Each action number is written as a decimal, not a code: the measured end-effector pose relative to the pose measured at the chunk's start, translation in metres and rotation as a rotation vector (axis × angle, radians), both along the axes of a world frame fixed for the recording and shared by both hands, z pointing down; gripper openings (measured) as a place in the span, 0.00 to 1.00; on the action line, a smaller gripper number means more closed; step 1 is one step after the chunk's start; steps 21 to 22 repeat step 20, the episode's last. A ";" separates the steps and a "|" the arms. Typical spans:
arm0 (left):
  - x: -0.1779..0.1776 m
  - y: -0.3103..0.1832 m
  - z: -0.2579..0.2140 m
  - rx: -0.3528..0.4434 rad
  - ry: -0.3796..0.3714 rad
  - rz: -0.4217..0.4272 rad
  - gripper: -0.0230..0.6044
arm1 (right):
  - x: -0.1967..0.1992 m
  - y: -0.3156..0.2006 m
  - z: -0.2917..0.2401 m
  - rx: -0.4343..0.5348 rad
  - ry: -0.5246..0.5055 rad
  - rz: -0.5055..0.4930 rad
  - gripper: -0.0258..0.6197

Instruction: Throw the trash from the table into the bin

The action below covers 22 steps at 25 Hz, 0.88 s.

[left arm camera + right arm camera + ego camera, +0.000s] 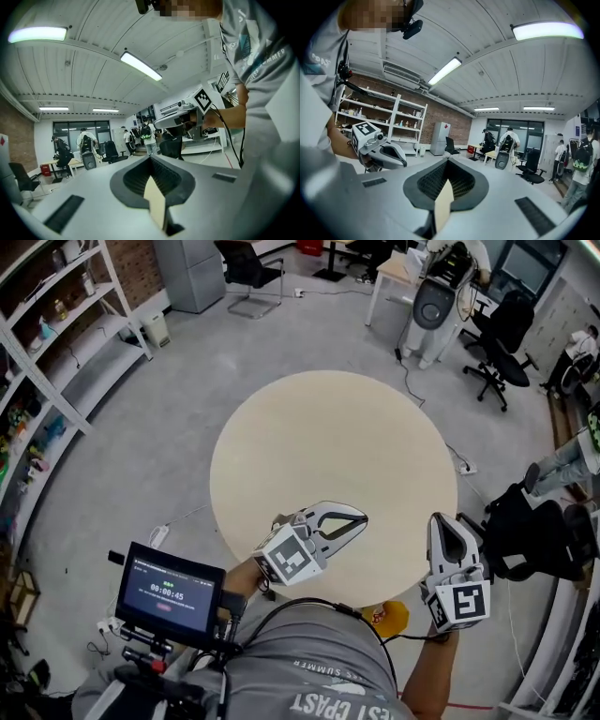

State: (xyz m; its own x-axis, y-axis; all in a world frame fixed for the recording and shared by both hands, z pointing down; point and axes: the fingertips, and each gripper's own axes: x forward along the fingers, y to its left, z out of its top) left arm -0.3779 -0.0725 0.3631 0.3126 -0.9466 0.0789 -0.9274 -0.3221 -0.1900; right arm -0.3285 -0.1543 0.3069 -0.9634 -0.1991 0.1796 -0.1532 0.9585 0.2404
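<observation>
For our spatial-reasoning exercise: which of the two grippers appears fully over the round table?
The left gripper: it sits wholly over the table, while the right gripper straddles its rim.

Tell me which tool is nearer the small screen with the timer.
Left. The left tool hangs over the table's near edge, just right of the screen. The right tool is farther right, at the table's right rim.

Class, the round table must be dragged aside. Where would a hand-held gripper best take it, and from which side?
Probably the rim of the table, from the near edge: its top is broad and flat; only the edge lets jaws pinch.
</observation>
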 end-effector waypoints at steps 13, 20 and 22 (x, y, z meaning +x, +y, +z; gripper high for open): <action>0.013 -0.034 0.009 -0.095 0.008 -0.030 0.10 | 0.004 -0.045 0.013 -0.080 0.010 -0.042 0.05; 0.035 -0.056 0.006 -0.118 -0.015 -0.019 0.10 | 0.027 -0.071 0.019 -0.111 0.007 -0.018 0.05; 0.035 -0.056 0.006 -0.118 -0.015 -0.019 0.10 | 0.027 -0.071 0.019 -0.111 0.007 -0.018 0.05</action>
